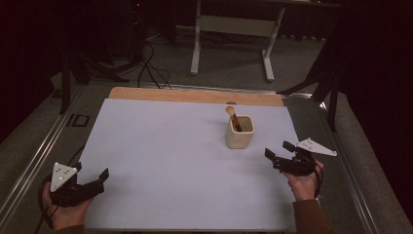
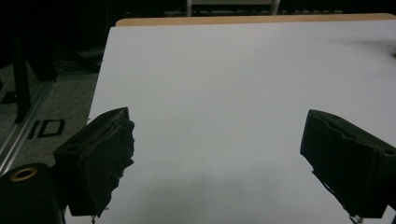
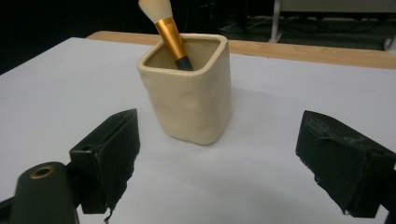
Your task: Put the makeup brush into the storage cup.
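White table [image 1: 160, 146] bears a cup [image 1: 239, 132] hiding the brush [image 1: 232, 116] handle; left gripper [image 1: 92, 181] and right gripper [image 1: 278, 155] gape empty.

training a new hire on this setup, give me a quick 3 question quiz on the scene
1. True or false: the brush stands inside the cup.
2. Which gripper is nearer the cup: A) the left gripper or B) the right gripper?
3. Fill in: the cup stands on the white ____ that covers the table.

Key
1. True; its bristles stick out above the rim.
2. B; the right gripper view shows the cup close ahead between its open jaws, while the left gripper is also open, over bare sheet.
3. Sheet.
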A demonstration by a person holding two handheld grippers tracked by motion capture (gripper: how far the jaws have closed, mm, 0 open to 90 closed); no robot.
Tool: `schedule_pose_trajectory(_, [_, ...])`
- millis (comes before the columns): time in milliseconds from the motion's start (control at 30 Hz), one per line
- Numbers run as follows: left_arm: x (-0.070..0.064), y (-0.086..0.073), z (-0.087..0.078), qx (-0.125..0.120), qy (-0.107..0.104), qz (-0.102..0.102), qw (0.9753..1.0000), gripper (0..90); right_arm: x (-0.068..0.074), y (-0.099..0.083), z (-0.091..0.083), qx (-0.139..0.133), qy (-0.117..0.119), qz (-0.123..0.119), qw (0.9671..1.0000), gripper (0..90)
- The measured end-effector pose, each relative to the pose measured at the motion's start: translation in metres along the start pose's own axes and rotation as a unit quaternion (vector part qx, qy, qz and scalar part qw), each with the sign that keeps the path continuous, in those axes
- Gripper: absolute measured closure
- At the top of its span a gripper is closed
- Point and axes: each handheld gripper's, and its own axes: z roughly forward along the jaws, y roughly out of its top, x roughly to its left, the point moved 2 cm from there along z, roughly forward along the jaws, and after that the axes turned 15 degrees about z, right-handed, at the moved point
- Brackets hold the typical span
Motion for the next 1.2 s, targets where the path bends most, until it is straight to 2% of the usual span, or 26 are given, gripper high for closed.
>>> schedule_pose_trajectory(133, [-0.001,0.000,0.000,0.000,-0.001,0.001,1.0000,9.8,-0.001,-0.008,-0.005,-0.003,0.008,-0.005,1.0000,13.5])
schedule_pose_trajectory(300, [-0.001,0.001,0.000,-0.003,-0.002,0.000,1.0000,9.7,-0.003,-0.015,-0.010,0.000,0.006,-0.009,0.9999,13.5])
schedule_pose_trajectory(367, [-0.001,0.001,-0.001,-0.003,-0.002,0.002,1.0000,9.7,-0.002,-0.018,-0.013,0.002,0.003,-0.021,0.9998,13.5])
schedule_pose_trajectory(567, [-0.004,0.002,0.000,-0.005,-0.007,0.006,0.9999,9.8,0.000,-0.024,-0.021,-0.002,0.000,-0.031,0.9995,13.5])
schedule_pose_trajectory(867, [-0.007,0.004,-0.001,-0.012,-0.016,0.013,0.9997,9.8,-0.003,-0.035,-0.034,-0.002,0.005,-0.029,0.9996,13.5])
schedule_pose_trajectory(1200, [-0.011,0.007,-0.003,-0.019,-0.024,0.023,0.9993,9.8,-0.006,-0.047,-0.048,-0.004,0.005,-0.044,0.9990,13.4])
